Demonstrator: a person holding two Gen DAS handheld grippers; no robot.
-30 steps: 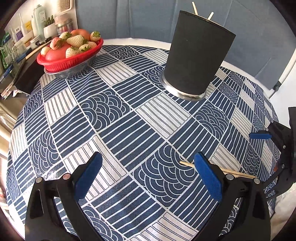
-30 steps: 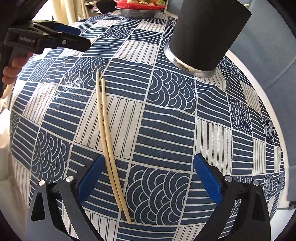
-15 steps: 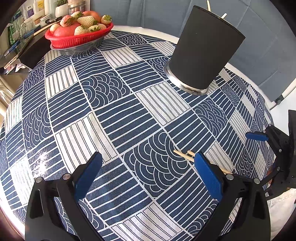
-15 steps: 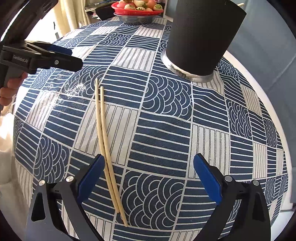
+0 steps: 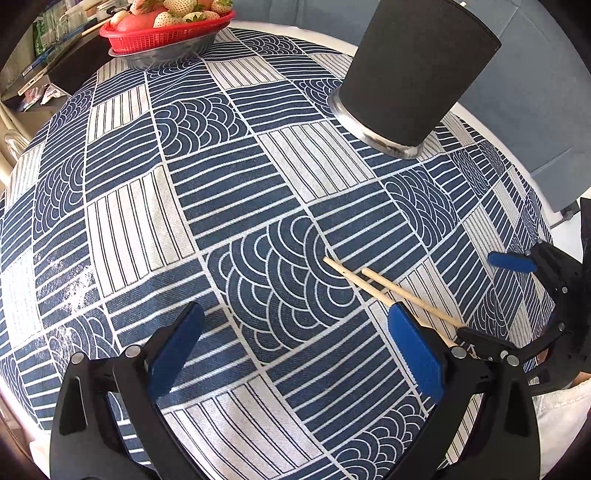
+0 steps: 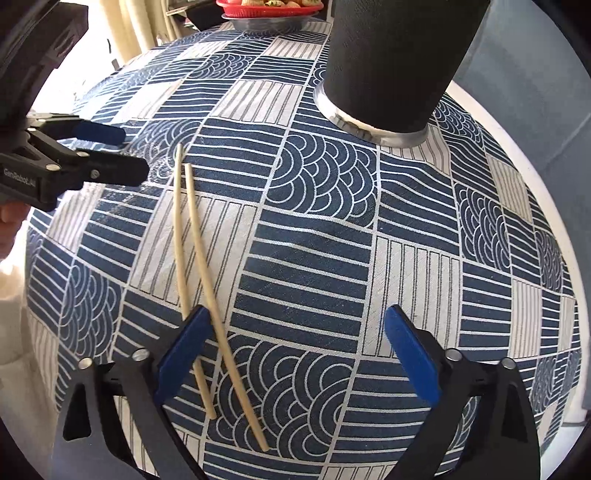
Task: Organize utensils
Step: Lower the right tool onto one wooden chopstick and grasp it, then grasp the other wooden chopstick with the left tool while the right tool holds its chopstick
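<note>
Two pale wooden chopsticks (image 6: pixel 195 258) lie side by side on the blue patterned tablecloth (image 6: pixel 314 236); they also show in the left wrist view (image 5: pixel 384 288). My right gripper (image 6: pixel 295 350) is open and low over their near ends; one chopstick passes under its left finger (image 6: pixel 181 350), the other lies between the jaws. My left gripper (image 5: pixel 291 350) is open and empty, with the far chopstick ends beside its right finger (image 5: pixel 413 350). A tall black utensil holder (image 5: pixel 417 70) stands upright at the back, also seen in the right wrist view (image 6: pixel 395 62).
A red basket of strawberries (image 5: pixel 166 26) on a metal bowl sits at the table's far side, also in the right wrist view (image 6: pixel 269 7). A cluttered counter (image 5: pixel 37 62) lies beyond the table's left edge. The other gripper shows in each view (image 6: pixel 74 162) (image 5: pixel 535 295).
Both grippers have moved lower and closer to the chopsticks. The right gripper's left finger now covers one chopstick. The left gripper has shifted toward the far chopstick ends. Both stay open.
</note>
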